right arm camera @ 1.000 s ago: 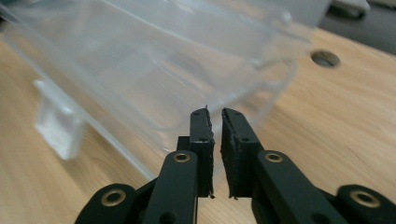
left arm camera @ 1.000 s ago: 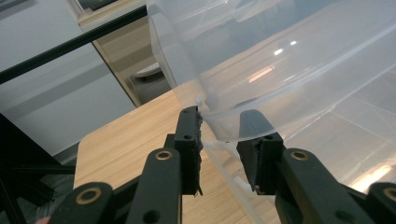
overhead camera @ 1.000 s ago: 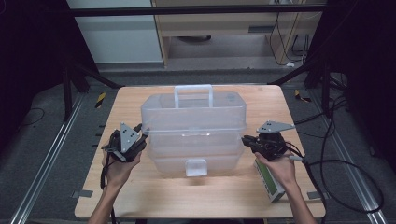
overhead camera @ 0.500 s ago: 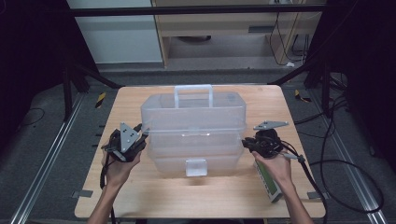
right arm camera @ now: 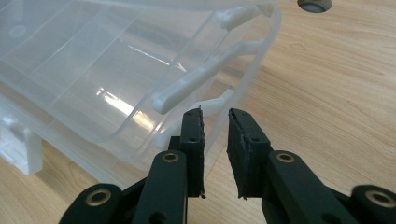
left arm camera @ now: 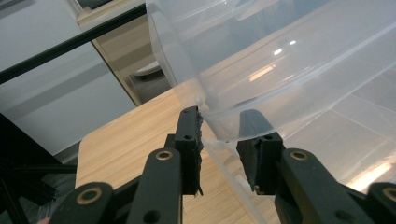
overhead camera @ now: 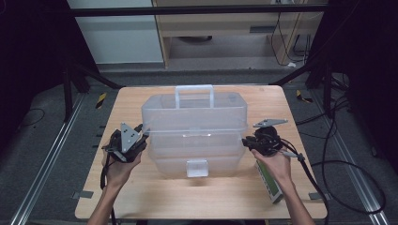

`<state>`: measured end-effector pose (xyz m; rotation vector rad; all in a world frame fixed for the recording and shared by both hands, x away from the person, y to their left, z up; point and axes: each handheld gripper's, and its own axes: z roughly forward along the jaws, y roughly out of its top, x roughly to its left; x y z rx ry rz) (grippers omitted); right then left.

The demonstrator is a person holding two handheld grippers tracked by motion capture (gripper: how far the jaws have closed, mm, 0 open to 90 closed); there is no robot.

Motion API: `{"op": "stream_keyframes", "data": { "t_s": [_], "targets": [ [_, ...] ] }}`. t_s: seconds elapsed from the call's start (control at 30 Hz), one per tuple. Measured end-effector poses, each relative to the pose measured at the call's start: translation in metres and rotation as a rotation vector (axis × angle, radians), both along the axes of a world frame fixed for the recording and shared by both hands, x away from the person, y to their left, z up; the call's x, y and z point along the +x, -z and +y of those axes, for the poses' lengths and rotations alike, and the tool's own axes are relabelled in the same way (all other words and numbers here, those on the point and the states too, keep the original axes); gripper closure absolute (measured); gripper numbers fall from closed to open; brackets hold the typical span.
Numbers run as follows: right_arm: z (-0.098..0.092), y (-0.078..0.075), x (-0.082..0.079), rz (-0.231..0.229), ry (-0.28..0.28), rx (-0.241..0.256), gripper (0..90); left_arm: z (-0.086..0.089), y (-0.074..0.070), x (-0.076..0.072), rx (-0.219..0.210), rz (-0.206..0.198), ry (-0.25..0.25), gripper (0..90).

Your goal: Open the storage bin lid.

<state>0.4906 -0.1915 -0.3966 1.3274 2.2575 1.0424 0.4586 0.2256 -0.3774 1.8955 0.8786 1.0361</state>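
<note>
Two tongs are at work here, one at each end of the clear plastic storage box (overhead camera: pixel 195 133), which stands in the middle of the table (overhead camera: pixel 141 197) with its white handle (overhead camera: pixel 194 92) toward the far edge and its front latch (overhead camera: pixel 196 168) toward the near edge.

My left tongs (left arm camera: pixel 222 140) are at the left end of the box. In the left gripper view the jaws stand apart, one on each side of the thin rim of the box, but they are not pressed on it yet. My right tongs (right arm camera: pixel 215 135) are at the right end; their jaws have only a narrow gap, hold nothing, and point at the white side arm (right arm camera: pixel 205 77) of the box, which is just beyond the tips.

I judge that the step in hand is to take hold of both ends, probably to lift or open the upper tier. The next move calls for closing the left jaws on the rim and for bringing the right jaws forward around the arm, then moving both hands evenly so the box does not tilt.

A green and white flat object (overhead camera: pixel 269 180) lies near the right front corner of the table, partly under my right hand (overhead camera: pixel 276 164). Its print is too small to read, and I see no brand or label on the box.
</note>
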Motion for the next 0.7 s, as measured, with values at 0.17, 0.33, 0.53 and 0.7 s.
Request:
{"op": "stream_keyframes", "data": {
  "t_s": [0.17, 0.33, 0.53, 0.7],
  "targets": [
    [0.005, 0.003, 0.002, 0.010, 0.016, -0.023, 76.1, 0.000, -0.001, 0.000, -0.002, -0.001, -0.003, 69.5],
    [0.010, 0.006, 0.002, 0.027, 0.035, -0.031, 77.9, 0.000, -0.003, 0.002, -0.002, -0.004, -0.005, 69.8],
    [0.012, 0.006, 0.001, 0.037, 0.052, -0.028, 78.8, -0.001, -0.004, 0.003, -0.005, -0.006, -0.009, 70.3],
    [0.012, 0.006, 0.001, 0.033, 0.054, -0.035, 79.3, -0.001, -0.007, 0.005, -0.007, -0.009, -0.011, 70.7]
  ]
}}
